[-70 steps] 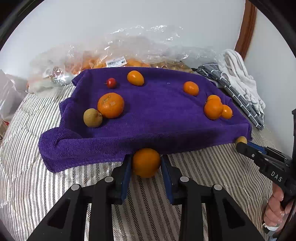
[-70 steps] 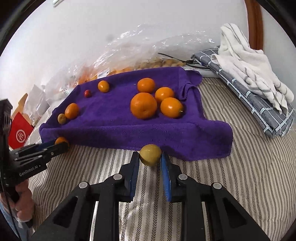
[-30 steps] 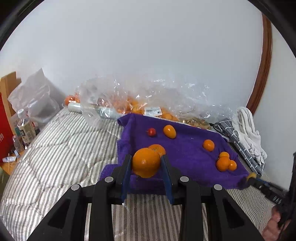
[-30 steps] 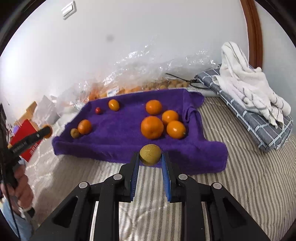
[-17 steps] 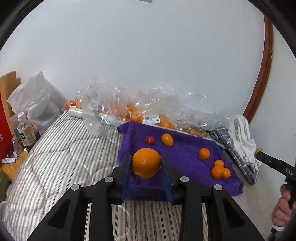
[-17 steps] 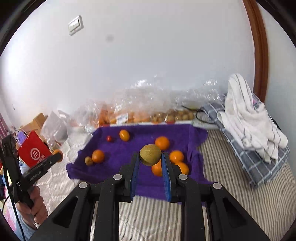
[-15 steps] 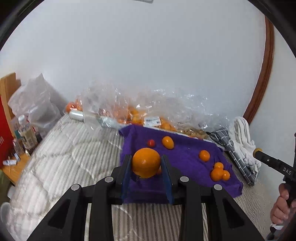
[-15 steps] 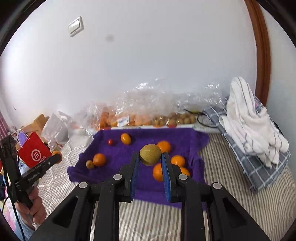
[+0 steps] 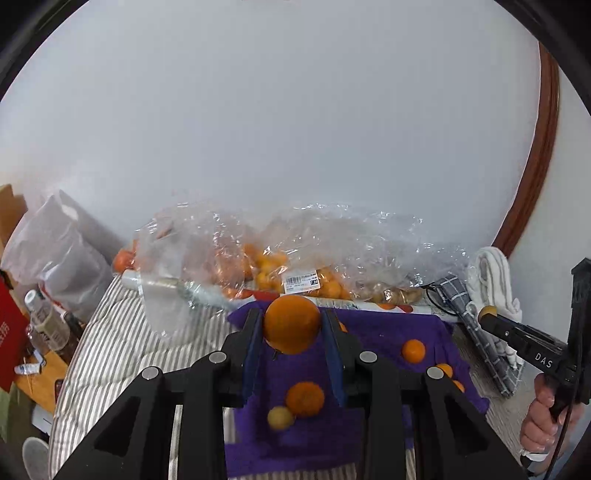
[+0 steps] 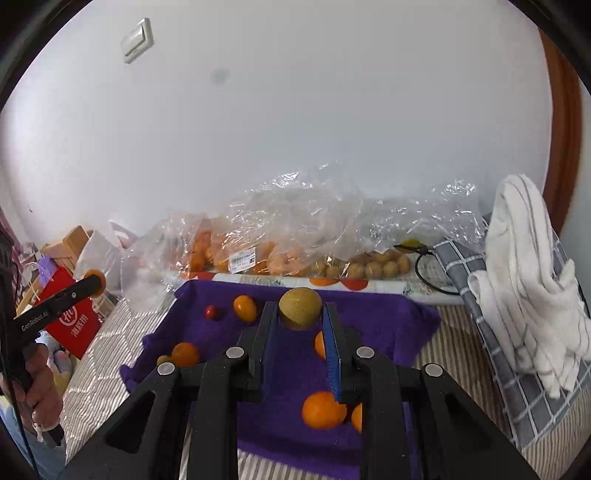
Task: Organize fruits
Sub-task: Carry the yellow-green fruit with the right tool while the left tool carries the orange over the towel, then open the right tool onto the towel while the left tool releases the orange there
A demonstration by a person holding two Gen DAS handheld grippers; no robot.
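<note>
Blue pads of the left gripper [image 9: 291,334] clamp an orange [image 9: 291,323] above the purple towel [image 9: 373,332]. The right gripper [image 10: 300,325] is clamped on a brownish-green fruit [image 10: 300,308] over the same towel. Only the right view shows the small red fruit [image 10: 211,311] and wall switch [image 10: 137,36]; only the left view shows the bottle [image 9: 44,318] beside the bed.

Towel [image 10: 369,314] lies on bed [image 10: 461,339]; oranges [image 10: 323,410] on towel; bags [image 10: 295,229] behind it; folded cloths [image 10: 524,295] to its right.
</note>
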